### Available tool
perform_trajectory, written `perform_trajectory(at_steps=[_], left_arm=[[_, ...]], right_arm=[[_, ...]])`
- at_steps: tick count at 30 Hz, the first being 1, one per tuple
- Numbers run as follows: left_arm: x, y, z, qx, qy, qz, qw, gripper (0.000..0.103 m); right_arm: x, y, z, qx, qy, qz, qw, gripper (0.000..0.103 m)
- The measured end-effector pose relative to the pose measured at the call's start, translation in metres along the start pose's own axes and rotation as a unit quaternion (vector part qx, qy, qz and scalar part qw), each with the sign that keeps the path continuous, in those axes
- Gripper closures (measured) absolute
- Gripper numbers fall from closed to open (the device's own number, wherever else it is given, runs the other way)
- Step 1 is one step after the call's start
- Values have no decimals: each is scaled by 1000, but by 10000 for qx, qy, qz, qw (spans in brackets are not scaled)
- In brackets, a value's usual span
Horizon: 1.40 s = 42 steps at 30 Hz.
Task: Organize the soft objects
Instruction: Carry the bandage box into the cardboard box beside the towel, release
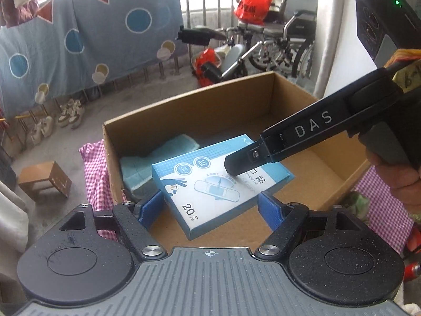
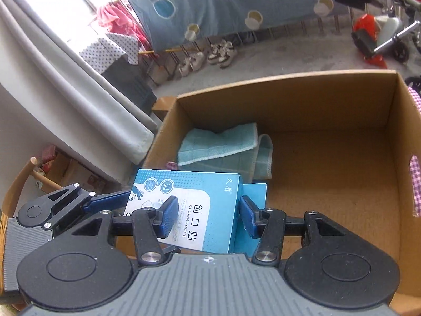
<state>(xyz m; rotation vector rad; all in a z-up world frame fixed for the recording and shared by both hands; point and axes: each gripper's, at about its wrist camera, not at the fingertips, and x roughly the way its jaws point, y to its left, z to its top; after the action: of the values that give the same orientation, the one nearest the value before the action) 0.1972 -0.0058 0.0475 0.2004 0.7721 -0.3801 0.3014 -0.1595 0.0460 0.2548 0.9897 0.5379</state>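
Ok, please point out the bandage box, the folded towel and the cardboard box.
bandage box [image 1: 210, 197], left wrist view, printed top face.
folded towel [image 2: 218, 144], right wrist view, upper fold.
cardboard box [image 2: 289, 100], right wrist view, far inner wall.

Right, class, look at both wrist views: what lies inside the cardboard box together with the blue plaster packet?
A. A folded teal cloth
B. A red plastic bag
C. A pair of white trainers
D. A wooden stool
A: the folded teal cloth lies in the far left corner of the cardboard box, just behind the blue plaster packet; nothing else shows inside.
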Motion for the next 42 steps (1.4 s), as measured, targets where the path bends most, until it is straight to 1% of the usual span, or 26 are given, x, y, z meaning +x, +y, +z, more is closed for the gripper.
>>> perform_trajectory(at_steps=[2,3,4,5,6,8,11,13,17,20,25,30,37,40,42], left_arm=[[26,8,6,-31,295,33,9996,24],[38,9,6,27,417,94,9991,22],[48,9,7,91,515,200,9984,19],[57,9,8,143,616,397,9972,19],[62,9,8,212,660,487,9964,19],[64,11,7,255,697,531,9958,18],[48,17,4,126,548,434,9975,10],[30,22,1,-4,379,440,9983,3],[-6,32,-8,-296,-13,392,9988,1],[-24,38,-22,-602,-120,352,9975,1],[-42,47,-45,-1106,-224,299,9932,1],[-45,57,-62,-1448,-247,290,9887,1],[-45,58,-78,-1618,-278,167,9863,1],[-44,56,-84,-1681,-229,74,9855,1],[-45,53,-89,-1660,-218,39,9859,1]], right_arm=[[29,-16,10,252,368,8,9990,49],[41,-23,13,323,512,33,9982,49],[54,-30,15,440,660,-9,9968,49],[64,-36,16,516,816,-30,9953,49],[71,-40,16,572,898,-21,9943,49],[79,-47,16,658,1016,-121,9926,49],[80,-48,13,657,1174,-137,9908,49],[80,-46,11,586,1287,-182,9898,49],[99,-41,10,488,1682,-375,9838,49],[120,-38,11,487,1916,-455,9792,49],[135,-21,16,507,1938,-411,9789,49],[146,-6,15,337,1879,-515,9803,49],[145,16,1,-436,1710,-792,9811,48],[141,18,-2,-513,1666,-922,9804,48],[131,17,1,-444,1585,-899,9823,48]])
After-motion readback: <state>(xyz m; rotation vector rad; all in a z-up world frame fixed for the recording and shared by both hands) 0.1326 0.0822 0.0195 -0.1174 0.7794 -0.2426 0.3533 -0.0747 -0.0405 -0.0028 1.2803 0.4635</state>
